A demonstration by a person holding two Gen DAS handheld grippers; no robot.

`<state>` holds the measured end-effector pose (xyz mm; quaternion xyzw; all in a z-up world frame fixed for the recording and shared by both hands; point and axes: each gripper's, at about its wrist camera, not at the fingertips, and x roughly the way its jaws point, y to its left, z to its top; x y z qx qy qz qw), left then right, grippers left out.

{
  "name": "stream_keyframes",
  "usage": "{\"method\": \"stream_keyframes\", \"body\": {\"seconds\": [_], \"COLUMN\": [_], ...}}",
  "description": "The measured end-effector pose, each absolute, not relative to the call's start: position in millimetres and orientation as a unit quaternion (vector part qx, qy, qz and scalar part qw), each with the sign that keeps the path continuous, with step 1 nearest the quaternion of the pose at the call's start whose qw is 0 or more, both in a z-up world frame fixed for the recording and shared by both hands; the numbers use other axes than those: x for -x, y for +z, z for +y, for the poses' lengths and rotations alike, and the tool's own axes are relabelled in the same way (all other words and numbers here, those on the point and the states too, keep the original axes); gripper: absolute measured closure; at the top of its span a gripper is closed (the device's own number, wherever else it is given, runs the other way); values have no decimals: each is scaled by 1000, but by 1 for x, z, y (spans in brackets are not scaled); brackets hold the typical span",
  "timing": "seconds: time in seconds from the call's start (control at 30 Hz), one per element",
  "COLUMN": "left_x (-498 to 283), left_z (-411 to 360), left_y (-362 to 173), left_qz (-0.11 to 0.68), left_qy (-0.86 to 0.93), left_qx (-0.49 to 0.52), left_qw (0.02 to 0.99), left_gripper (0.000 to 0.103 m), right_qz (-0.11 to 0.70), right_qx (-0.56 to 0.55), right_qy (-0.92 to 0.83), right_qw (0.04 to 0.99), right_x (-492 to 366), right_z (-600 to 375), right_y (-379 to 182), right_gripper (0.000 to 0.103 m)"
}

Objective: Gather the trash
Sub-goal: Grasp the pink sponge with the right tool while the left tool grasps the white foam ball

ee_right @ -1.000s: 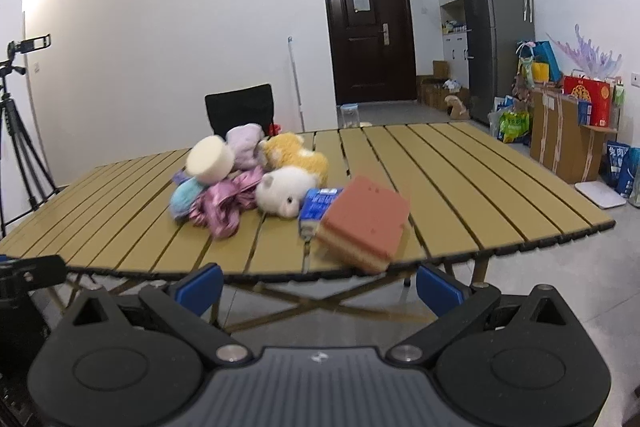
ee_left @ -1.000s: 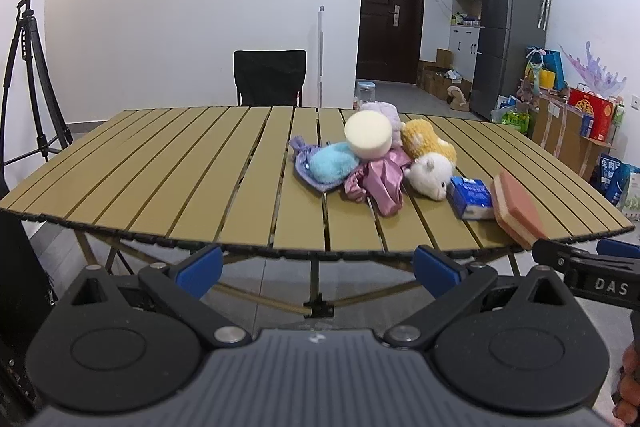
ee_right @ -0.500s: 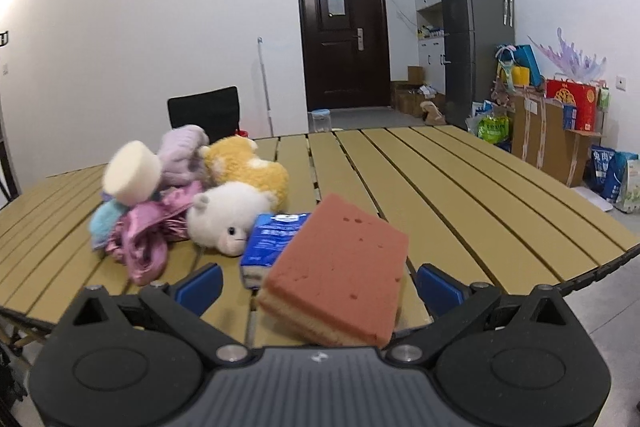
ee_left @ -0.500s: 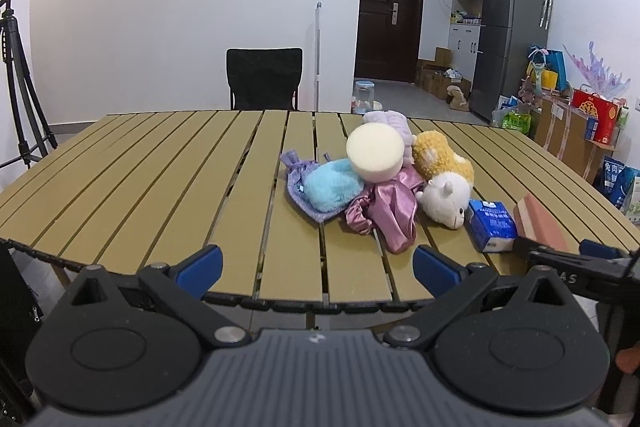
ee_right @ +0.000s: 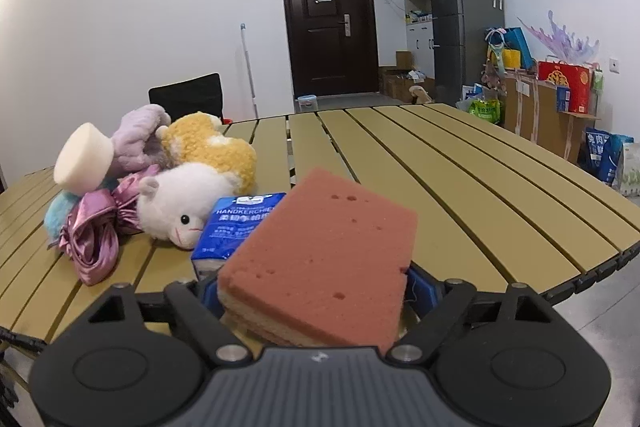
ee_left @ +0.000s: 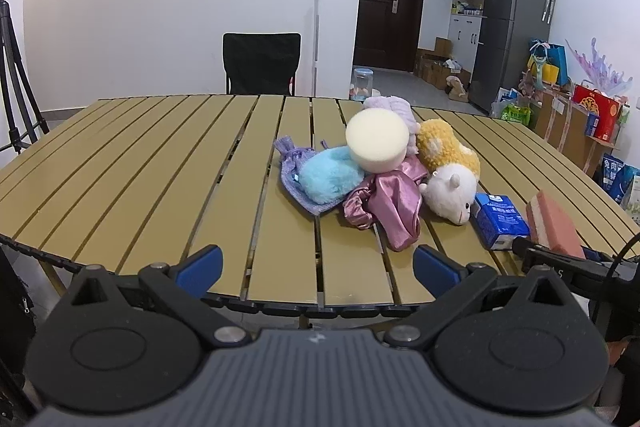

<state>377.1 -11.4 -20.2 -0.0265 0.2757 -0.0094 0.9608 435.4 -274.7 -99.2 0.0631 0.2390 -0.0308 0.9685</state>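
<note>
Background's pretty busy here. A black folding chair sits behind the far edge of the slatted counter, with a white pole leaning on the wall beside it. Dark door at the back, grey fridge to its right. Camera tripod far left. Cardboard boxes and a red gift bag along the right wall.

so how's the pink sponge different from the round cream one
The pink sponge is a flat rectangular slab with a paler bottom layer; the cream sponge is a thick round puck. The pink one lies near the table edge between the right gripper's closing jaws; the cream one sits tilted atop the toy pile. Both look like soft foam.
</note>
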Motion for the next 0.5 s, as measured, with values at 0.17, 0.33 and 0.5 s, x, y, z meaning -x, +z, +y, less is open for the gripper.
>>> {"method": "stream_keyframes", "body": {"seconds": [0.17, 0.33, 0.5], "left_x": [-380, -386, -391], "left_z": [-14, -14, -18], "left_y": [-20, -18, -15], "left_qz": [275, 275, 274], "left_qy": [-10, -9, -5], "left_qx": [27, 33, 33], "left_qw": [961, 961, 961], "left_gripper": [0, 0, 0], "right_qz": [238, 228, 213], "right_qx": [-50, -44, -41], "right_qy": [-28, -23, -28], "right_qw": [970, 972, 976], "right_x": [-435, -429, -425], "right_z": [-272, -272, -277], "right_y": [-98, -95, -89], "right_gripper": [21, 22, 22]}}
